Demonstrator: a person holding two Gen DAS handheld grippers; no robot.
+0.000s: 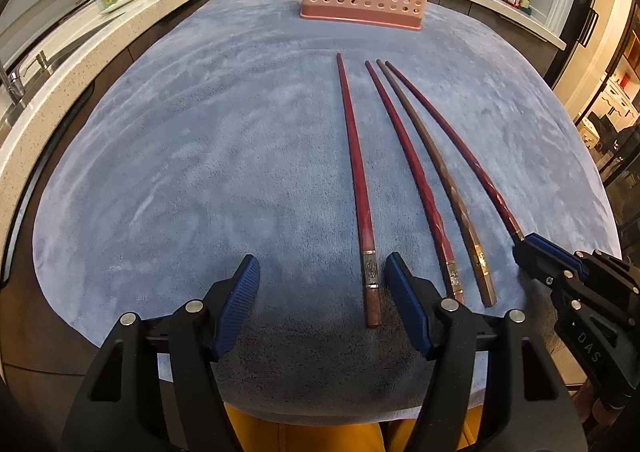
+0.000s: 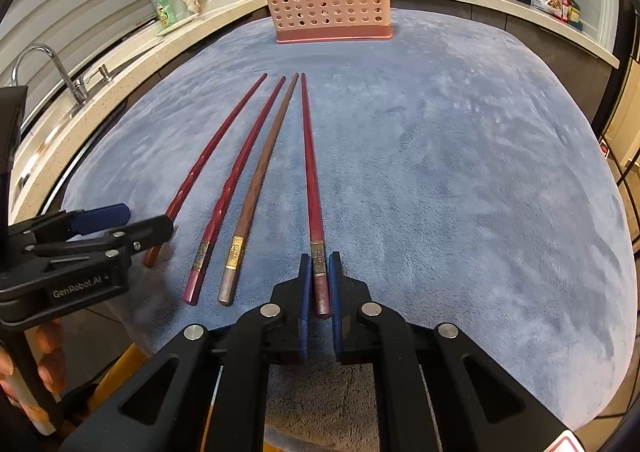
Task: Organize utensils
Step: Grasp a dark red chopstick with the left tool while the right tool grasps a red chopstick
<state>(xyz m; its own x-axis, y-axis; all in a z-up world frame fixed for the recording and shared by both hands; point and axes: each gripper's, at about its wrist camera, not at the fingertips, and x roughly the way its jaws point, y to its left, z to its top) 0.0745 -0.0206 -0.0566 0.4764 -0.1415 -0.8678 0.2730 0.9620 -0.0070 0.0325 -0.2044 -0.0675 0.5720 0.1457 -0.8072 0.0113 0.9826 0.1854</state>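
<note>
Kitchen counters ring a table [image 2: 460, 180] covered in blue plush cloth, with a pink perforated utensil basket [image 2: 328, 0] standing at its far edge, some chopsticks already upright inside. Four chopsticks lie side by side on the cloth, tips toward the basket. Our right gripper [image 2: 321, 284] is clenched on the thick end of the rightmost chopstick [image 2: 310, 156], which sits between the blue pads but lies flat on the cloth. Our left gripper [image 1: 322, 292] is spread wide, straddling the butt of the leftmost chopstick [image 1: 354, 172] without touching it. Between them lie a red chopstick [image 2: 236, 176] and a brown chopstick [image 2: 264, 168], close together and almost touching at the tips.

We judge the risks as follows. The hold is at the extreme end, so the long shaft may pivot and droop when lifted, missing the basket opening. The smooth lacquered shaft could also slip between the pads. A sweep of the raised tip might nudge the brown neighbour out of line.
</note>
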